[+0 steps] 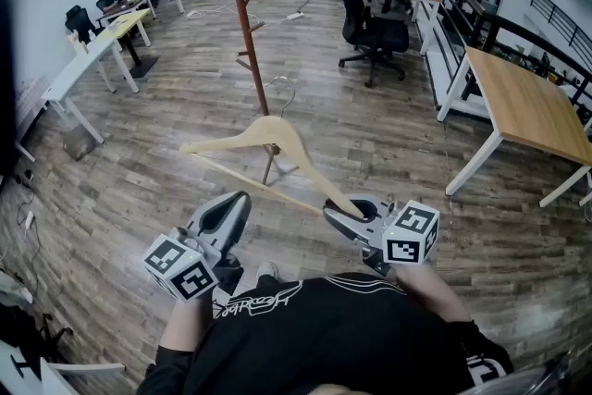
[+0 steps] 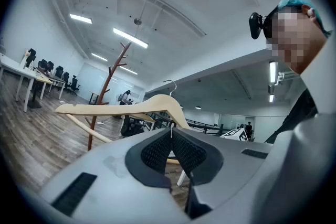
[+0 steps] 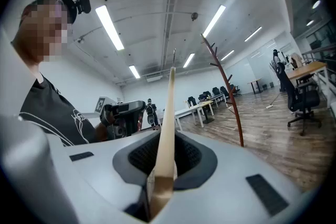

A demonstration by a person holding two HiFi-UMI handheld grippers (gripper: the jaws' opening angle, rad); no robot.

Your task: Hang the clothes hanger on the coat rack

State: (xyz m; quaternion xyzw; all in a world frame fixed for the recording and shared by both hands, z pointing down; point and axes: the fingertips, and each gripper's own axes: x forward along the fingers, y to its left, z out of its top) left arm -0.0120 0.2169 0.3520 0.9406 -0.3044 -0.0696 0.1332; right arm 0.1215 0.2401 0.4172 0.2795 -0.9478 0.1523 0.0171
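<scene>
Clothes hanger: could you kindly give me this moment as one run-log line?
clothes hanger: end clamped in right tool | left tool: shut, empty | coat rack: ahead, hanger not yet hung

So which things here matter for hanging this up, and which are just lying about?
Job: wooden hanger, clamped in the right gripper; coat rack.
Just about: left gripper, shut and empty; black office chair; wooden desks; white tables.

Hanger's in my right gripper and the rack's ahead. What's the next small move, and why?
Probably carry the hanger forward toward the coat rack, hook leading. The right gripper is clamped on the end of one hanger arm, and the hook is free but apart from the rack, so nothing can catch yet. The left gripper is shut and empty.
</scene>
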